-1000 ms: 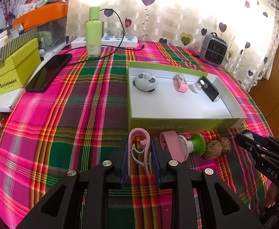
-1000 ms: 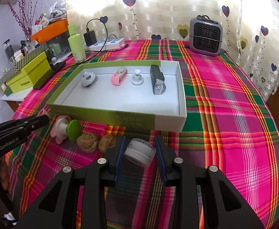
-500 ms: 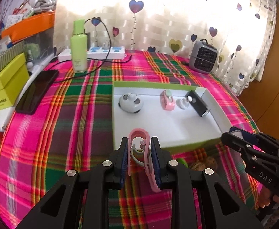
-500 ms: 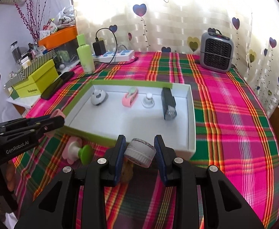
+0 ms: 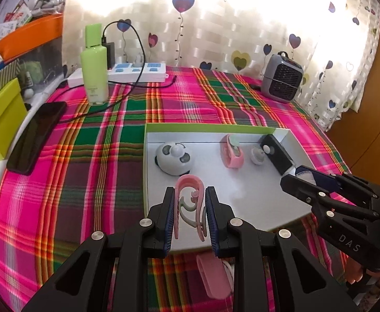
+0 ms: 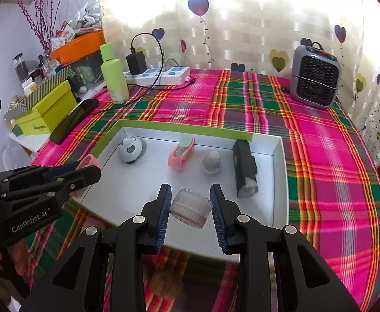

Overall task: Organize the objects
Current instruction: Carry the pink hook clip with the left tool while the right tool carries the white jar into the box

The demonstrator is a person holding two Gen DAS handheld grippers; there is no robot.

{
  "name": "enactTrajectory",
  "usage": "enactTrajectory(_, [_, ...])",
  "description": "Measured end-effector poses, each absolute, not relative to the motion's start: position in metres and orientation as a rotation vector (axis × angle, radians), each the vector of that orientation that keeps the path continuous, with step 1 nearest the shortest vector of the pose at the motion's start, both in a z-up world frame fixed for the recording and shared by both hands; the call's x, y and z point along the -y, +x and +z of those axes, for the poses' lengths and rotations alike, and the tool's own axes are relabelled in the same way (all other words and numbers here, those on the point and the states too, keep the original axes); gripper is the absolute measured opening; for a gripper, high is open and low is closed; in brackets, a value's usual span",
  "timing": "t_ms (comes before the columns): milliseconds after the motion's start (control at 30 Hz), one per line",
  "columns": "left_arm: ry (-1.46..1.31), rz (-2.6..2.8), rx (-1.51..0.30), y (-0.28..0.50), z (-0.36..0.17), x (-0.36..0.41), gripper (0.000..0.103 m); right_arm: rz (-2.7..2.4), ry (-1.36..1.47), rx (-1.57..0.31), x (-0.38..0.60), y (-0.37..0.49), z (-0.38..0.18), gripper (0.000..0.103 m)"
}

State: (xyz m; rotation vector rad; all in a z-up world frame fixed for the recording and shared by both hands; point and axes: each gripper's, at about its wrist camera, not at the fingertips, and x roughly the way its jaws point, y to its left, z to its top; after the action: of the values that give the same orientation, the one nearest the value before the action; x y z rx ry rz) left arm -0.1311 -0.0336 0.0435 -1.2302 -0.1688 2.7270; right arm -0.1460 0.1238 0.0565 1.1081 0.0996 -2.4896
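My left gripper (image 5: pixel 189 208) is shut on a pink hair claw clip (image 5: pixel 190 202), held above the front left of the green-rimmed white box lid (image 5: pixel 252 200). My right gripper (image 6: pixel 191 208) is shut on a small clear round jar (image 6: pixel 190 207), held above the box's front (image 6: pixel 148 192). In the box lie a panda-faced round gadget (image 6: pixel 130 148), a pink clip-shaped item (image 6: pixel 181 153), a small white knob (image 6: pixel 211 161) and a black rectangular device (image 6: pixel 245 167). A second pink item (image 5: pixel 213 277) lies on the cloth under my left gripper.
A grey mini heater (image 6: pixel 314 76) stands at the back right. A green bottle (image 5: pixel 94 65), power strip (image 5: pixel 138 72) with cable, black phone (image 5: pixel 36 137) and lime boxes (image 6: pixel 48 109) sit at the left. A brown walnut-like object (image 6: pixel 164 283) lies below my right gripper.
Both grippers have risen and moved forward from the cloth in front of the box to above its front part, each still holding its object.
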Motion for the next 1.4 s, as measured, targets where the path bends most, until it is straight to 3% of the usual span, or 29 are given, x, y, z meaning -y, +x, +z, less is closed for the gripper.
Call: enactTrajectory(1400, [-1.327, 2.704, 0.062, -0.178, 0.017, 0.021, 0.021, -2.409, 1.222, -0.193, -0.096, -0.197, 0.022, 0.032])
